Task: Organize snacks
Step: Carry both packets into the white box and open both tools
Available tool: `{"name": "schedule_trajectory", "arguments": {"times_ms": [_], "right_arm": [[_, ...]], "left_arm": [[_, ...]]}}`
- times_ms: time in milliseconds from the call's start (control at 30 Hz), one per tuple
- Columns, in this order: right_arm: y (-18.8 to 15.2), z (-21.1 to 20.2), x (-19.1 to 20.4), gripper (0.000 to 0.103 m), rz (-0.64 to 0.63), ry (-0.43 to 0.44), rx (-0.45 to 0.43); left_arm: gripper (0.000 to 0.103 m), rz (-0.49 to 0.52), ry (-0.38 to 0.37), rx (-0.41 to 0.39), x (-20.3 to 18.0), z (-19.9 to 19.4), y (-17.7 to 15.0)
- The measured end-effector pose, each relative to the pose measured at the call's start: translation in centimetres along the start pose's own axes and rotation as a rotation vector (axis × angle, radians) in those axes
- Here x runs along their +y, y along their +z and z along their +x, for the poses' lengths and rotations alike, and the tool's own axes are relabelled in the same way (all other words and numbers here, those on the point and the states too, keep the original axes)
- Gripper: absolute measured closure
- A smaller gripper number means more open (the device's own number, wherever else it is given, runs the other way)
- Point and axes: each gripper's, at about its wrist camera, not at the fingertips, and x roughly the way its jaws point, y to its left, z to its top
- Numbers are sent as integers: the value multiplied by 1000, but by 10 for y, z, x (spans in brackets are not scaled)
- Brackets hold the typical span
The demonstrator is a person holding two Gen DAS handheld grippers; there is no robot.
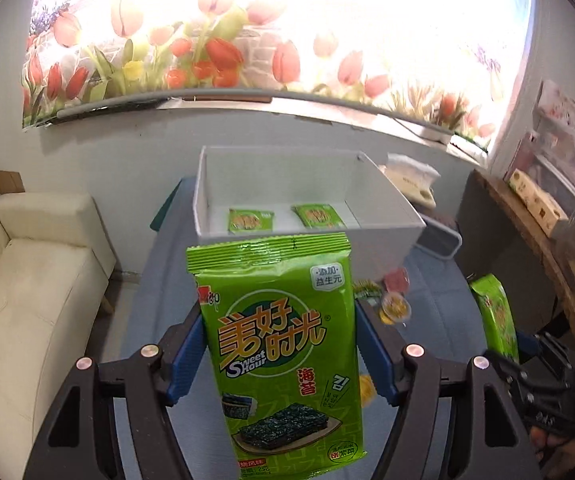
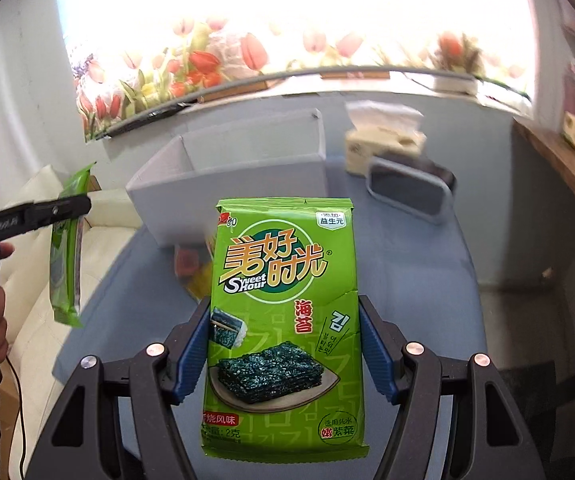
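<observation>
My left gripper (image 1: 279,344) is shut on a green seaweed snack packet (image 1: 279,332), held upright above the blue table. My right gripper (image 2: 285,354) is shut on another green seaweed packet (image 2: 283,320). That right packet shows edge-on in the left wrist view (image 1: 495,316); the left packet shows edge-on in the right wrist view (image 2: 67,248). A white box (image 1: 307,236) stands ahead on the table with two green seaweed packets (image 1: 250,220) (image 1: 319,216) lying inside. The box also shows in the right wrist view (image 2: 223,188).
Small red and yellow jelly cups (image 1: 395,304) lie on the blue table (image 1: 167,280) near the box. A grey-rimmed container (image 2: 407,188) and a tissue pack (image 2: 383,140) stand to the right. A cream sofa (image 1: 27,288) is at the left, a wooden shelf (image 1: 535,216) at the right.
</observation>
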Motion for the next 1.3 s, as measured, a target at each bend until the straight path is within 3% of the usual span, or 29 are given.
{"name": "schedule_trajectory", "arguments": {"times_ms": [133, 267, 400, 667, 733, 767, 800, 833, 867, 1100, 1300], "right_arm": [[45, 24, 17, 31, -19, 26, 3], [92, 48, 29, 31, -17, 49, -18], [138, 80, 23, 31, 62, 120, -5], [196, 148, 11, 31, 50, 14, 58], [204, 160, 8, 31, 53, 17, 69], [206, 167, 6, 28, 59, 25, 75], [206, 171, 6, 18, 64, 24, 77], [206, 175, 5, 10, 65, 11, 78], [204, 177, 5, 0, 63, -8, 73], [195, 178, 2, 0, 23, -48, 64], [186, 153, 3, 0, 15, -68, 30]], "left_arm": [[28, 4, -28, -26, 17, 8, 31], [28, 76, -27, -50, 12, 32, 73], [28, 101, -40, -66, 10, 56, 116], [28, 123, -22, -6, 5, 115, 163], [28, 117, -21, 12, 8, 127, 164], [22, 114, -15, 27, 11, 134, 163], [15, 117, 2, 37, 12, 139, 162], [0, 118, 27, 37, 14, 143, 160], [0, 122, 37, 29, 17, 146, 157], [0, 129, 94, 51, 37, 154, 141], [0, 109, 89, 27, 46, 134, 135]]}}
